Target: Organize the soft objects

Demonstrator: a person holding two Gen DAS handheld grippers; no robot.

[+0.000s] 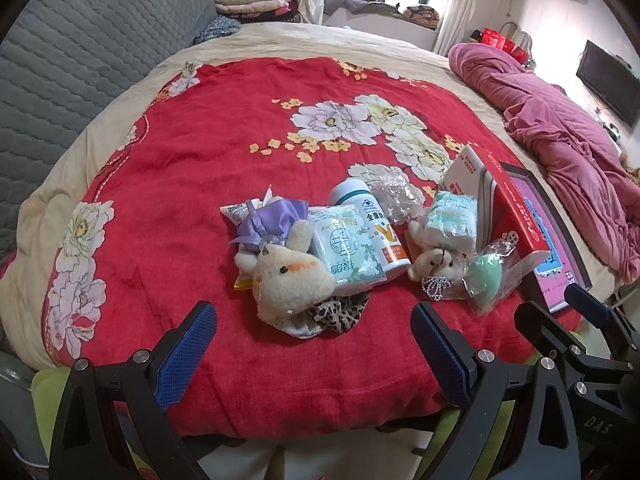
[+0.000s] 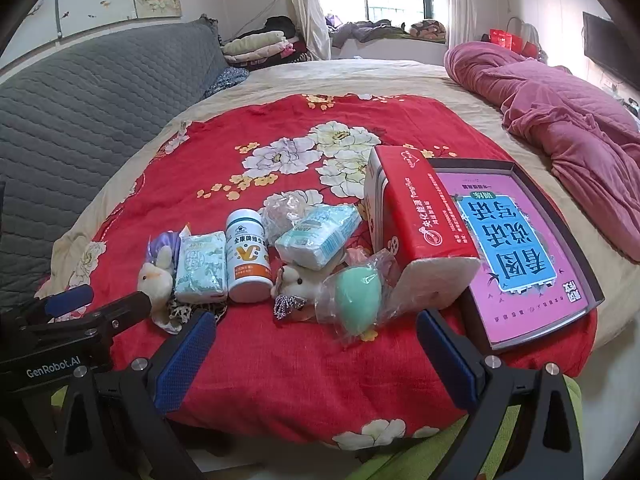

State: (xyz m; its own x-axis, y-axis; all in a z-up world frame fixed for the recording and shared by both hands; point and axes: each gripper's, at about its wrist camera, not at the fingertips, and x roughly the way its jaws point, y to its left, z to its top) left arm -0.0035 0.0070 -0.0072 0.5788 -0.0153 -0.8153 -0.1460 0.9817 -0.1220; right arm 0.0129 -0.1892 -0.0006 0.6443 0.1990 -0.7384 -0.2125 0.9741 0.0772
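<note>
A pile of small items lies on the red floral quilt. A cream plush rabbit lies on a leopard-print cloth, with a purple satin pouch behind it. A small plush bear lies under a tissue pack. A green sponge in clear wrap is beside it. My left gripper is open and empty, just short of the rabbit. My right gripper is open and empty, just short of the green sponge and bear.
Another tissue pack, a white pill bottle and a crumpled clear bag lie in the pile. A red box leans on a pink book in a tray. A pink duvet lies at the right, a grey headboard at the left.
</note>
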